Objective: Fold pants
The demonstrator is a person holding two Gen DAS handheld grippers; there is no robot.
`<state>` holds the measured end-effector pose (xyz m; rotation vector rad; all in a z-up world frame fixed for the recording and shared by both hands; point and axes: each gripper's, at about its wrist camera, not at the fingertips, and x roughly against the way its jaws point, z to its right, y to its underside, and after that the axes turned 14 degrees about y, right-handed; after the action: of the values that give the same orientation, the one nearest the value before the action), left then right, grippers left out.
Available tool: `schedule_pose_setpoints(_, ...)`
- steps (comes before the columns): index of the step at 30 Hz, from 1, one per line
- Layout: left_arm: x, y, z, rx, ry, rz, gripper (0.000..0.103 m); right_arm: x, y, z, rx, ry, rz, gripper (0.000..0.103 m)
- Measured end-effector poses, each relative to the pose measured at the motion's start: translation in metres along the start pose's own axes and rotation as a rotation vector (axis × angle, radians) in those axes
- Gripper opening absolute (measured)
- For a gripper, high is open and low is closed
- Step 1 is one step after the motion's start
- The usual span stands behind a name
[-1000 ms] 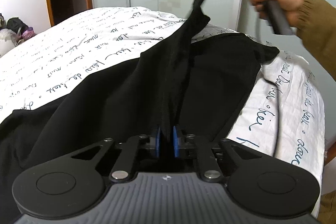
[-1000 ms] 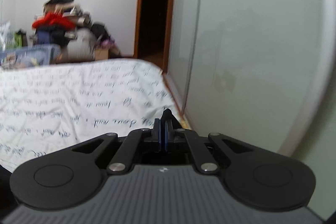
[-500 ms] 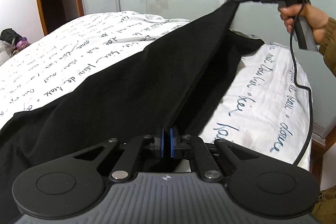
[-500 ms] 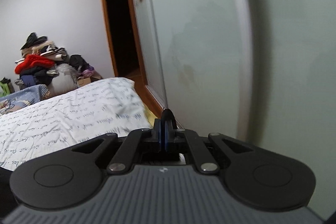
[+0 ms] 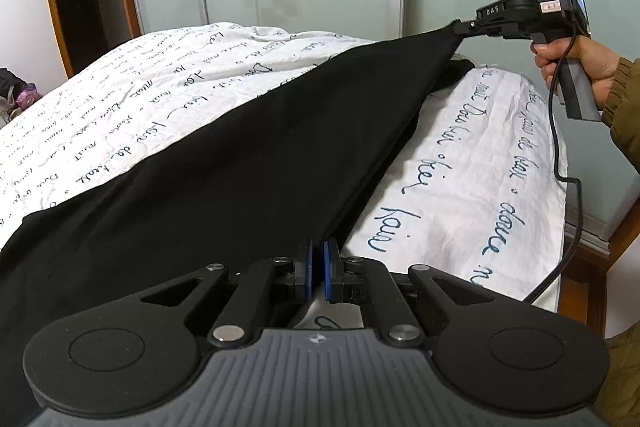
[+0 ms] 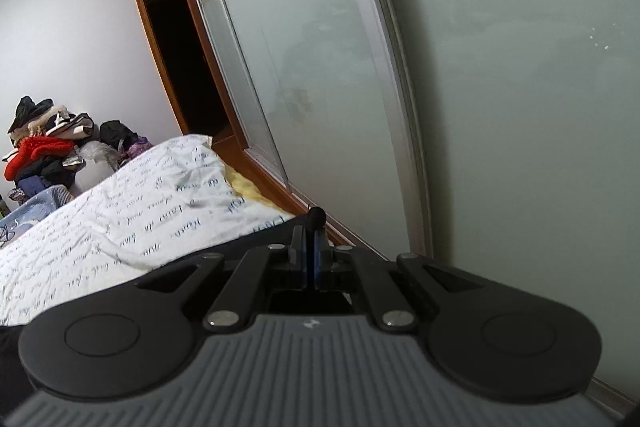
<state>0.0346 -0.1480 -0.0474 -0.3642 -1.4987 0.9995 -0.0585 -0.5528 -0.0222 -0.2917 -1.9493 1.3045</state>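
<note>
black soft cotton pants (image 5: 248, 163) pinched taut between both clamped tools: left gripper (image 5: 319, 267), right gripper (image 5: 460, 26). keep tension even, lower the edge flat onto the white script-print bedsheet (image 5: 460, 163).

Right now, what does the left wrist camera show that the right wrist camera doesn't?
Only the left wrist view shows the black pants stretched taut between the left gripper and the right gripper, plus the hand holding it.
Only the right wrist view shows the clothes pile.
Both show the script-printed bedsheet, the sliding wardrobe doors and the dark doorway.
</note>
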Motion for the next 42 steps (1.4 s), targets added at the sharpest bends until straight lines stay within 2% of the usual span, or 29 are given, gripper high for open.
schedule_pose_setpoints(4,-0.001,0.0,0.001,0.0,-0.004,-0.006,0.006,-0.004,0.011,0.004,0.012,0.033,-0.041,0.004)
schedule_pose_setpoints(8,0.004,-0.001,0.002,0.002,0.007,-0.005,0.01,0.007,0.016,-0.002,0.059,0.115,-0.009,0.028)
schedule_pose_setpoints(11,0.008,-0.001,0.003,0.01,0.021,0.01,0.01,0.015,0.015,0.013,-0.06,0.083,-0.021,0.028)
schedule_pose_setpoints(14,0.014,-0.003,0.002,0.033,0.056,0.044,0.01,0.013,0.022,0.036,-0.229,-0.012,-0.122,0.028)
schedule_pose_setpoints(17,0.019,-0.005,0.002,0.035,0.081,0.069,0.01,0.005,0.033,0.047,-0.373,-0.078,-0.207,0.036)
schedule_pose_setpoints(20,0.019,-0.006,0.003,0.03,0.067,0.069,0.01,-0.003,0.041,0.046,-0.447,-0.091,-0.255,0.04)
schedule_pose_setpoints(23,0.016,-0.006,0.001,0.041,0.055,0.06,0.01,-0.01,0.045,0.047,-0.503,-0.084,-0.267,0.044)
schedule_pose_setpoints(26,0.016,-0.005,0.001,0.043,0.04,0.06,0.01,-0.011,0.047,0.051,-0.573,-0.05,-0.25,0.044)
schedule_pose_setpoints(29,0.015,-0.005,-0.002,0.042,0.027,0.067,0.01,-0.008,0.045,0.047,-0.49,-0.018,-0.238,0.044)
schedule_pose_setpoints(33,0.01,-0.006,-0.01,0.087,0.019,0.062,0.01,-0.008,0.044,0.04,-0.395,-0.035,-0.263,0.045)
schedule_pose_setpoints(37,0.006,-0.005,-0.012,0.102,0.013,0.045,0.01,-0.025,0.045,0.041,-0.425,-0.076,-0.284,0.045)
schedule_pose_setpoints(39,0.004,-0.005,-0.011,0.091,-0.001,0.04,0.01,-0.031,0.045,0.044,-0.439,-0.088,-0.284,0.038)
schedule_pose_setpoints(41,0.002,-0.005,-0.012,0.094,-0.008,0.037,0.01,-0.037,0.044,0.046,-0.445,-0.09,-0.287,0.017)
schedule_pose_setpoints(42,0.001,-0.005,-0.013,0.1,-0.012,0.035,0.01,-0.04,0.044,0.046,-0.449,-0.102,-0.285,0.013)
